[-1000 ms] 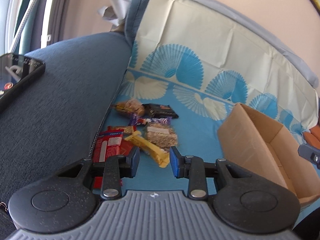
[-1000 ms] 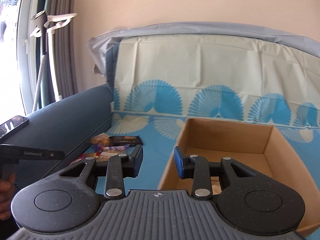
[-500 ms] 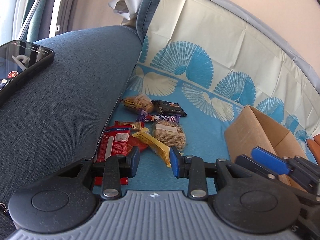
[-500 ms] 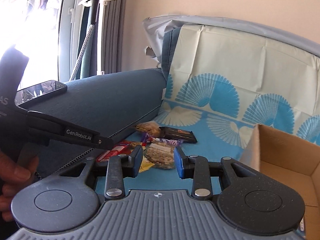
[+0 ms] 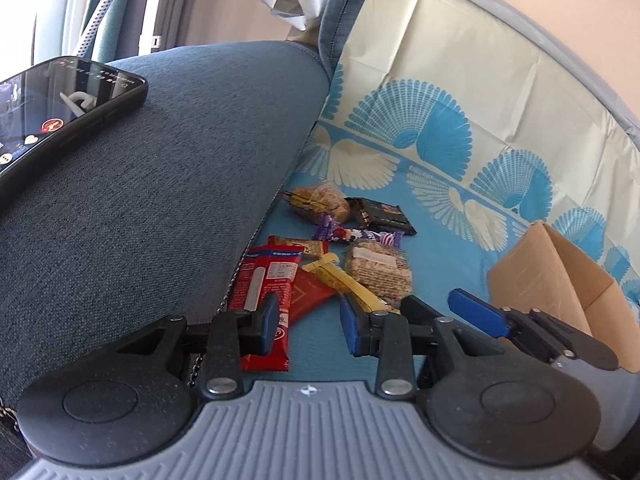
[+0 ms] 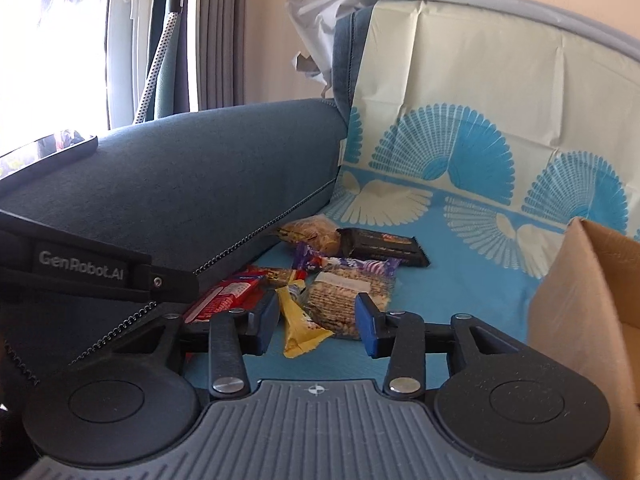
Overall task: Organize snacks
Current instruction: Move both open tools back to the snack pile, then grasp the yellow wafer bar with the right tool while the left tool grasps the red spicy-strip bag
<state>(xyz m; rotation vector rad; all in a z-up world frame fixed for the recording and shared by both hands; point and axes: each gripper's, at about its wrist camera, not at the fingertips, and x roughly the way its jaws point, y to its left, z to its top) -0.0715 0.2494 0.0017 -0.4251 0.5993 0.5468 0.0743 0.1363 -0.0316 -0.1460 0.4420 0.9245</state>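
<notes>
A pile of snacks lies on the blue patterned cloth [image 5: 440, 264] beside the armrest: a red packet [image 5: 264, 288], a yellow bar [image 5: 344, 280], a clear biscuit pack [image 5: 378, 268], a purple sweet [image 5: 360, 235], a black bar [image 5: 380, 216] and a cookie bag [image 5: 320, 200]. My left gripper [image 5: 310, 320] hovers open just before the red packet, holding nothing. My right gripper [image 6: 318, 320] is low in front of the yellow bar [image 6: 300, 328] and biscuit pack [image 6: 348, 300]; its jaws are opening and press on nothing. An open cardboard box [image 5: 560, 276] stands to the right.
A dark phone [image 5: 68, 108] with a lit screen lies on the blue sofa armrest [image 5: 160, 200] left of the pile. The cloth runs up the backrest [image 6: 500, 80]. Curtains and a bright window [image 6: 60, 40] are behind the armrest. The left gripper's housing [image 6: 92, 268] crosses the right view's left side.
The right gripper swung left from above the box to the snack pile, dropped lower and widened its jaws; it now shows in the left wrist view. The left gripper only rolled slightly.
</notes>
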